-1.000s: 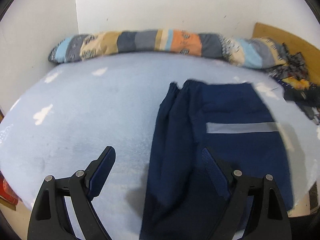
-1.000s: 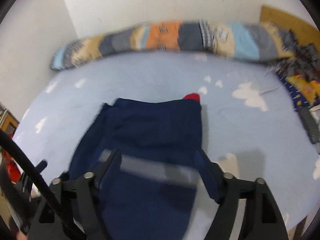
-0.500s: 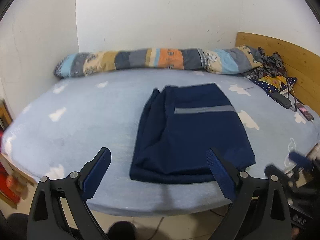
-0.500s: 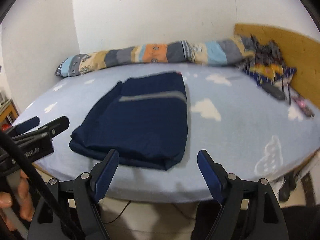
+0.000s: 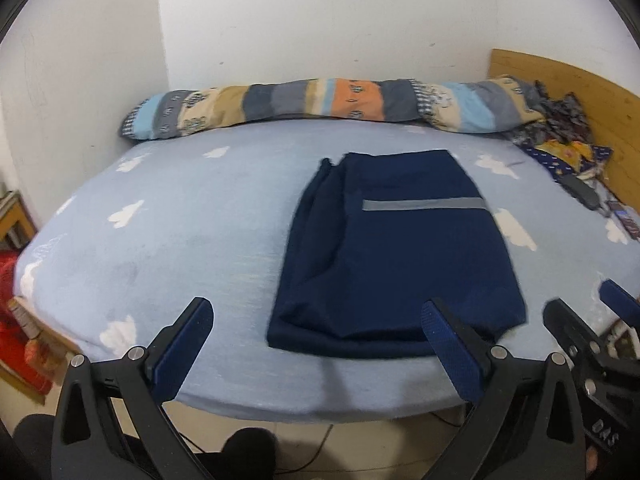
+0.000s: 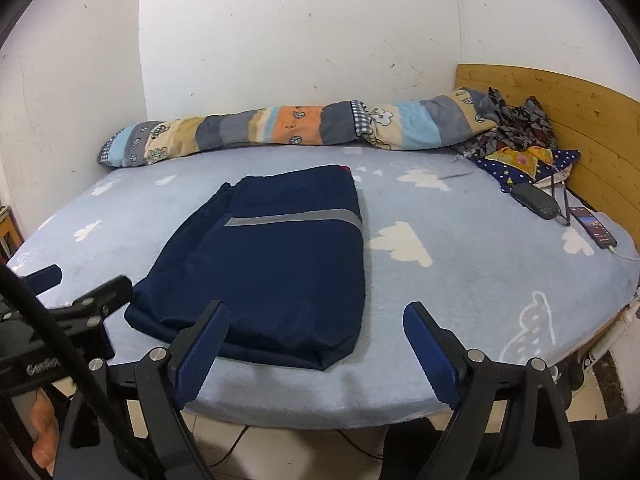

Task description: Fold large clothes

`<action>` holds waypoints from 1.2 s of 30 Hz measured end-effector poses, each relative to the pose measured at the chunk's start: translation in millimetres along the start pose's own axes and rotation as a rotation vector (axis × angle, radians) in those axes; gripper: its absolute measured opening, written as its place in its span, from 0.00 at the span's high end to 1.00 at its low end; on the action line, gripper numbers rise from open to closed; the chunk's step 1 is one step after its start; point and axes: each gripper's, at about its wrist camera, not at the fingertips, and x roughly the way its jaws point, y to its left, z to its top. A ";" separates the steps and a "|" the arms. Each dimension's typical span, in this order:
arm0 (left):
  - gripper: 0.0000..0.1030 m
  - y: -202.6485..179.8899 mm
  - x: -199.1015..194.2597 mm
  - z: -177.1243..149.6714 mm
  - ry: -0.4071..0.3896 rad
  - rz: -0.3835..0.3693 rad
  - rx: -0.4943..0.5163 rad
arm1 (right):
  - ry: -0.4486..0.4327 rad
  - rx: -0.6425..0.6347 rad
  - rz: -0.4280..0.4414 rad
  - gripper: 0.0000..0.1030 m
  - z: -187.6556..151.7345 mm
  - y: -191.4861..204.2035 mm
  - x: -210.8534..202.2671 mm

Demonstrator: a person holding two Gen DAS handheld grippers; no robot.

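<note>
Navy garment (image 6: 280, 264): woven cloth, matt, smooth; grey band (image 6: 296, 216) across it, slight sheen. Bed sheet (image 6: 460, 280): light blue fleece-like cloth, soft nap, matt, white cloud print. Rolled blanket (image 6: 280, 128): plush cloth in coloured patches, fuzzy. Headboard (image 6: 580, 112): bare pale wood, visible grain and knots, matt. Wall (image 6: 300, 40): white paint, matt, scuffed and speckled. Left gripper (image 5: 316, 332) and right gripper (image 6: 316, 328): black matt plastic arms, bright metal rivets, blue ribbed pads, rubber-like. Floor under bed edge: pale tiles, smooth.
</note>
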 end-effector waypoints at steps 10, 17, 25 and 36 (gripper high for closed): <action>0.00 -3.9 -6.3 6.6 -0.022 -0.014 0.061 | 0.014 -0.018 -0.004 0.10 1.3 4.1 5.2; 0.00 -8.2 -16.4 9.0 -0.069 0.071 0.069 | 0.009 -0.012 -0.006 0.10 1.8 1.6 3.3; 0.00 -2.1 -10.8 8.9 -0.018 0.058 0.058 | 0.000 -0.026 -0.007 0.10 2.0 2.5 0.5; 0.00 3.2 -4.4 8.2 0.013 0.071 0.031 | -0.002 -0.039 -0.009 0.10 1.5 7.3 -0.5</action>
